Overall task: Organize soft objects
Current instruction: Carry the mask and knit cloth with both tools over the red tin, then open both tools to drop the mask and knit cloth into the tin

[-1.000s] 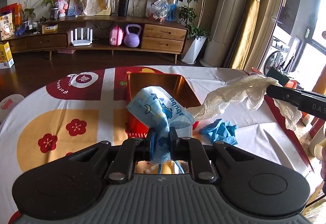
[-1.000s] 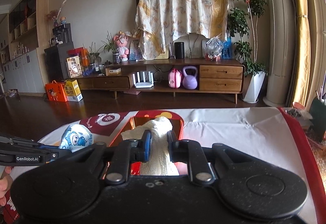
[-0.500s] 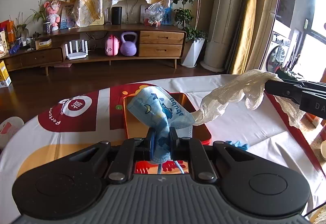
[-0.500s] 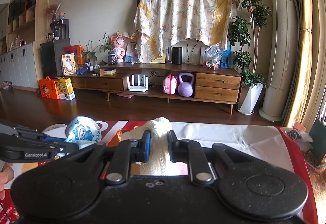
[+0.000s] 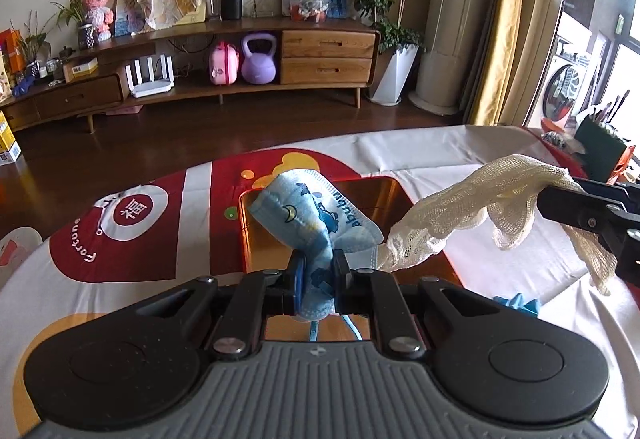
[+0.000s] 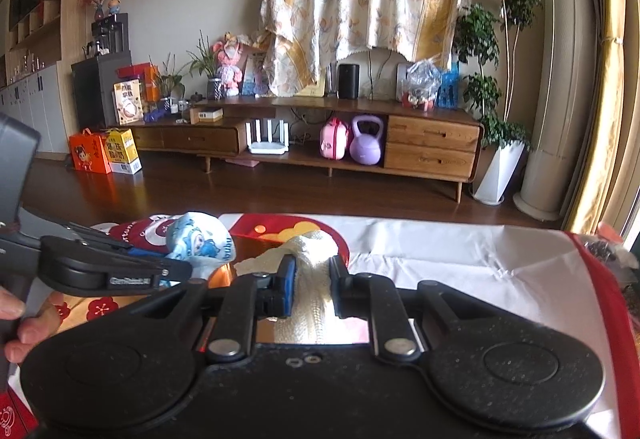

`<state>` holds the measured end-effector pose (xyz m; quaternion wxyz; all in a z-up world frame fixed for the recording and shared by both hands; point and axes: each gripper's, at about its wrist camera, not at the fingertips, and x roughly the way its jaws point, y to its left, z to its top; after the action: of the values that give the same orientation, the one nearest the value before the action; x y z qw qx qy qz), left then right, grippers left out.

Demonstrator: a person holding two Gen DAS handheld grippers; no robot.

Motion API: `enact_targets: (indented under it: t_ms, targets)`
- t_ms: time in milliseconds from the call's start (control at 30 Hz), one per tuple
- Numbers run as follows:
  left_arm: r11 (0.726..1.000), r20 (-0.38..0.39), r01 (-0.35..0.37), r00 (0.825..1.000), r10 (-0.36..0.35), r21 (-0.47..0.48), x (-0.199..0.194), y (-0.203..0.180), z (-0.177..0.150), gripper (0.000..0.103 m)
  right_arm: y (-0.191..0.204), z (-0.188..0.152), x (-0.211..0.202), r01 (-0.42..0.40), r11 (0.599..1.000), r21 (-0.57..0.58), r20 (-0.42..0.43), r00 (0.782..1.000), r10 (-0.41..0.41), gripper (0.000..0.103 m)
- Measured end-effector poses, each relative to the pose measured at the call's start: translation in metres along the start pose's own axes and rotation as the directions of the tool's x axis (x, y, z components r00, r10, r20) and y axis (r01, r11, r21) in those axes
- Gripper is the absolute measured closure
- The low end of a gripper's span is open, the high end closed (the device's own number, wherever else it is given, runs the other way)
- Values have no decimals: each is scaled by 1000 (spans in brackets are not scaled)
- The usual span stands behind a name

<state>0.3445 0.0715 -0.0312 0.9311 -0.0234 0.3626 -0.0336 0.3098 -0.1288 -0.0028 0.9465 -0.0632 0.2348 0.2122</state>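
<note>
Living room, dark wood floor, long wooden media cabinet [image 5: 224, 79] along the far wall; broad bare floor between cabinet and surface.

Left wrist view: round surface [image 5: 120, 271] under a white, red and yellow cloth, its far edge curving in front of the floor. Left claw [image 5: 316, 275], pressed together on a blue printed face mask [image 5: 312, 215], which stands up above the fingers over the near part of an orange metal tray [image 5: 256, 231]. Right claw [image 5: 576, 207] enters from the right edge, pinching a cream mesh glove [image 5: 460, 215] that sags toward the tray's right rim. Blue crumpled item [image 5: 520, 303] on the cloth just right of the tray.

Right wrist view: right claw [image 6: 312, 279] closed on the cream glove [image 6: 312, 279]; tray mostly hidden behind it. Left claw [image 6: 132, 271] and mask [image 6: 200, 239] at left, a hand [image 6: 24, 323] at the frame edge. White cloth to the right lies open up to its red border [image 6: 612, 303].
</note>
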Motion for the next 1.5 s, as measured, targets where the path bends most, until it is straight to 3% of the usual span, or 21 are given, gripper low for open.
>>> enact_targets:
  t_ms: [433,800,1133,1267,1367,1500]
  targets:
    - [1000,-104,3,995,-2,15,68,0,5,89,19,-15,64,-26,999,-44,-120,993,20,85]
    - [999,-180,35,983,-30,27,99,2,0,89,22,-31,98,-86,996,-30,-238,968,77,84]
    - [999,-219,43,975,-36,28,111,1,-7,89,24,-40,106,-98,994,-45,-281,956,82,76]
    - [999,-235,44,971,-37,25,113,-1,-8,89,21,-40,105,-99,995,-25,-287,954,88,67]
    - [999,-235,40,971,-30,37,113,-4,-9,86,20,-40,103,-96,995,-22,-288,954,85,61]
    - [998,-223,31,975,-18,55,108,-9,-8,72,17,-40,98,-87,996,-14,-281,956,79,57]
